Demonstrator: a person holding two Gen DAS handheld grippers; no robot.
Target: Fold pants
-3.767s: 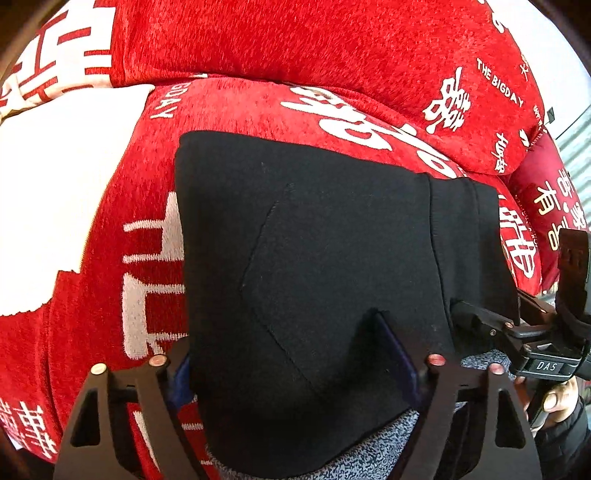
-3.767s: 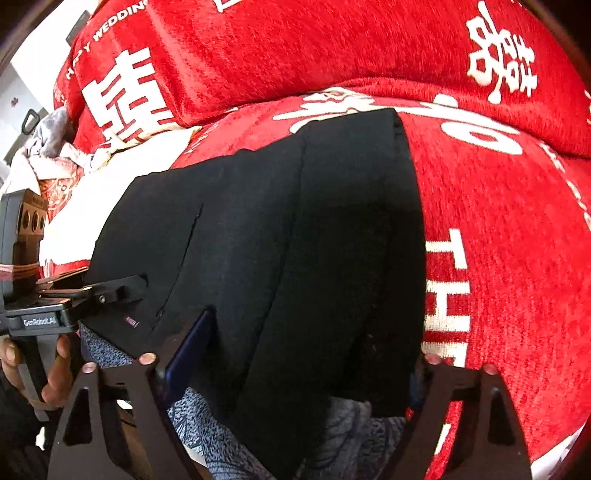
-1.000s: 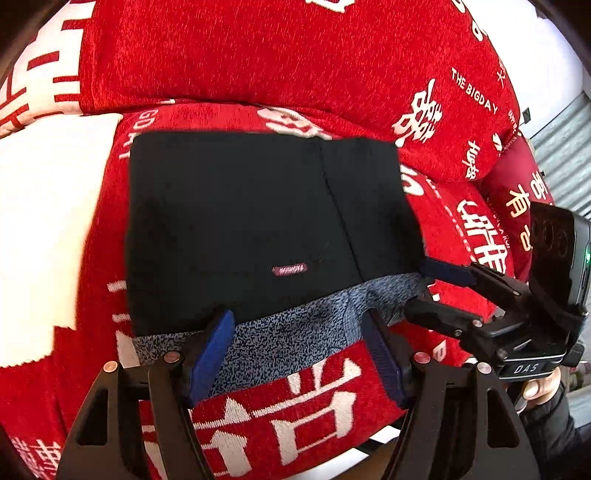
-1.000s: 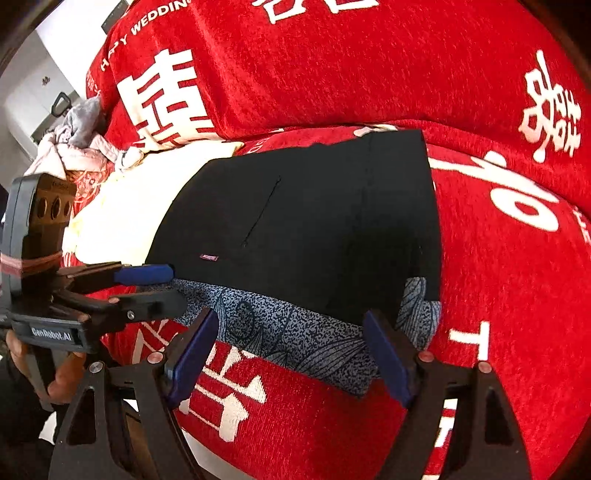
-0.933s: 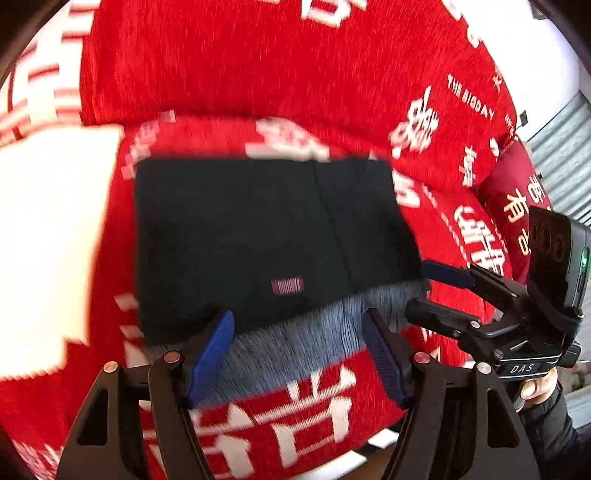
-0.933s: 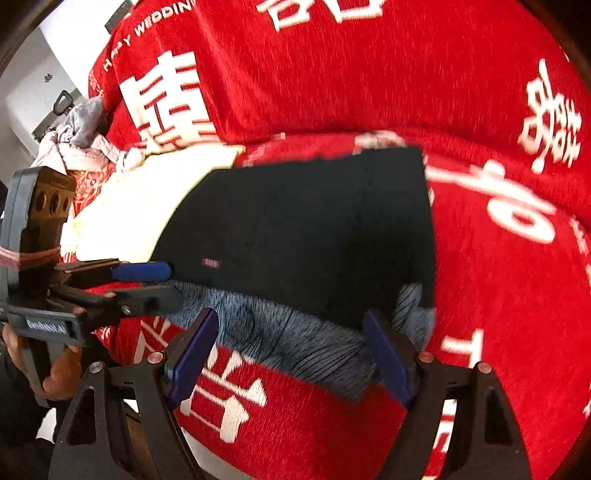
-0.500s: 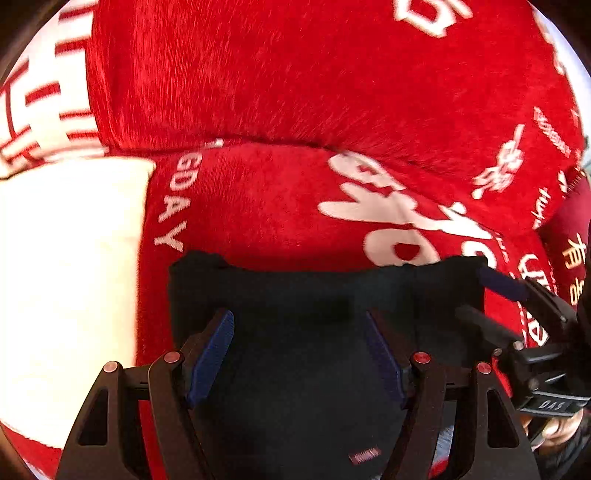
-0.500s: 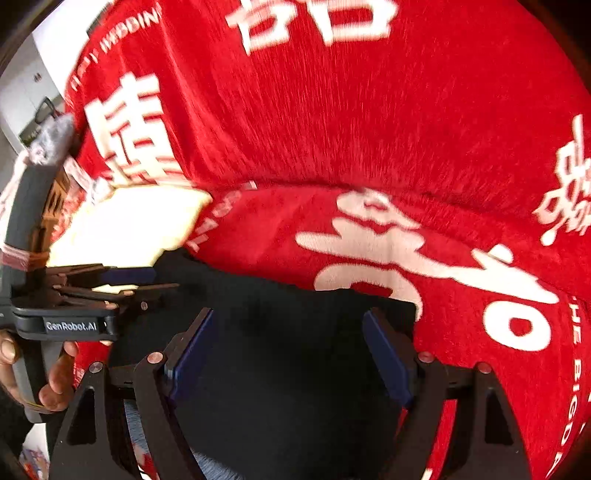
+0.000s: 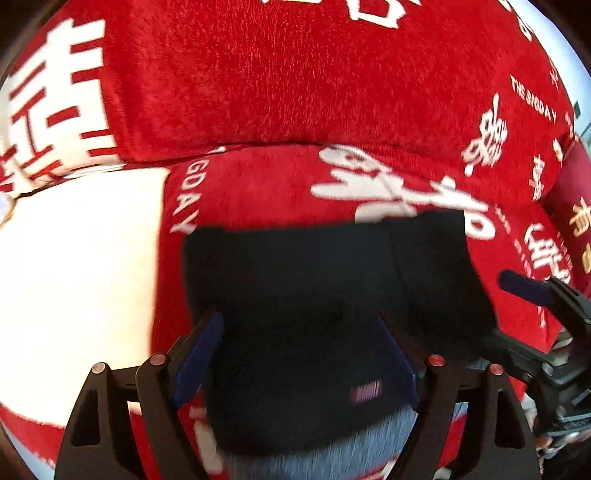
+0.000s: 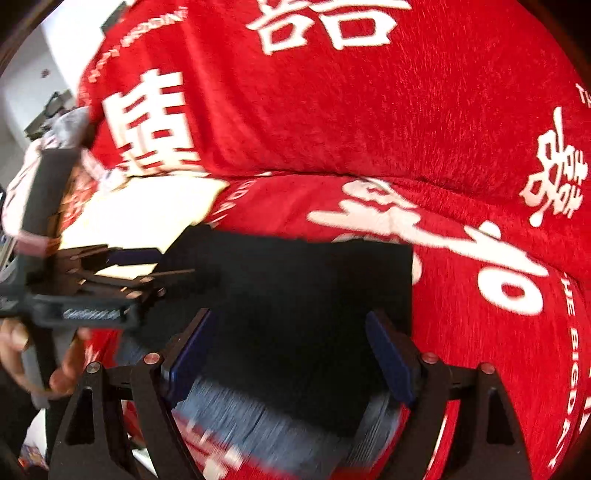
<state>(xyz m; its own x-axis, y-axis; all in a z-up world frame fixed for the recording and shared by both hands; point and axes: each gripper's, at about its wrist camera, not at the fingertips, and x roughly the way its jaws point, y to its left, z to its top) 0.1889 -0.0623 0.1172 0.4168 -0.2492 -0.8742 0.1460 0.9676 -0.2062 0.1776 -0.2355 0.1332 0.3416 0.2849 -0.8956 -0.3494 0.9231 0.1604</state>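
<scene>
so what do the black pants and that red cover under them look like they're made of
Black pants: matte, soft knit or fleece, probably; no sheen, and a speckled grey lining shows at the near edge. Red cover: fuzzy plush, chenille-like; short raised pile catches the light, white lettering on it.

A sofa (image 9: 258, 92) fills nearly everything, draped in a plush red cover (image 10: 369, 122) printed with large white Chinese characters and small English lettering. Its backrest rises behind the seat cushion. A pale cream patch (image 9: 74, 277) of the seat glares in bright light. Far left in the right wrist view, a white wall (image 10: 70, 33) and a heap of greyish cloth (image 10: 55, 136) show, blurred.
</scene>
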